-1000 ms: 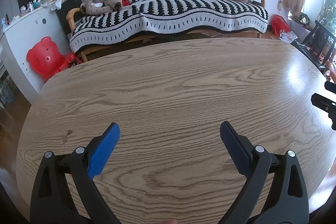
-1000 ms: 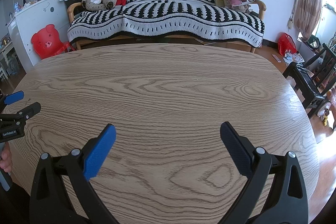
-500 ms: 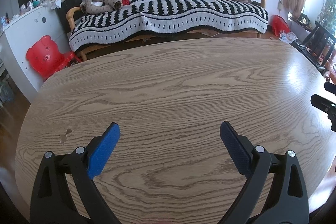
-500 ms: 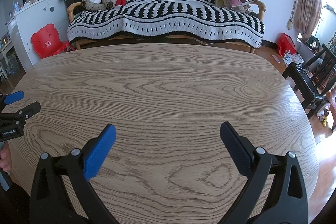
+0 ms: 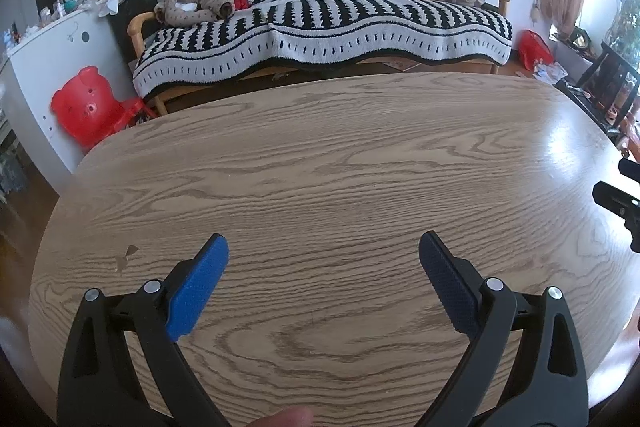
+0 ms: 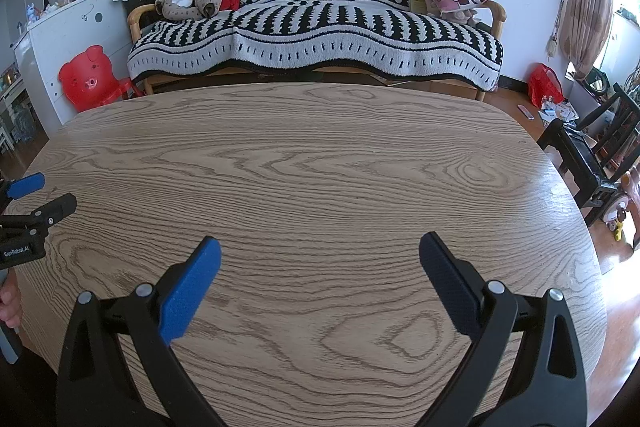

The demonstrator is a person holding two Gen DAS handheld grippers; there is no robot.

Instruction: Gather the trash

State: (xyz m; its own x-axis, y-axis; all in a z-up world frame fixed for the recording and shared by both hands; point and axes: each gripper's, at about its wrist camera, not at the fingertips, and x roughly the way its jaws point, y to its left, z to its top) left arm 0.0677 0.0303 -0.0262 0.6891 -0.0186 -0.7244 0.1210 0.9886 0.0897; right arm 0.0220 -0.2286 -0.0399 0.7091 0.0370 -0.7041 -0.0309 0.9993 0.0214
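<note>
1. Left hand-held gripper (image 5: 323,247): fingers spread wide, blue pads (image 5: 198,293) facing each other, nothing between them. It hangs over the near part of the desk (image 5: 360,163).
2. Right hand-held gripper (image 6: 320,251): same state, fingers spread wide and holding nothing, over the near right part of the desk.
3. Each gripper shows at the edge of the other's view: the left one at the far left of the right wrist view, the right one at the far right of the left wrist view. They sit well apart.
4. Trash: none visible on the desk. The only loose litter in view is scattered papers (image 6: 554,109) on the floor, beside a red bag (image 6: 545,83) right of the sofa (image 6: 316,35). Cannot tell if these are the target.
5. Small chip mark (image 5: 127,253) in the desk surface, left of the left gripper's pad.
6. Red pig-face stool (image 6: 90,79) stands on the floor left of the sofa; black chair (image 6: 596,147) is right of the desk.
</note>
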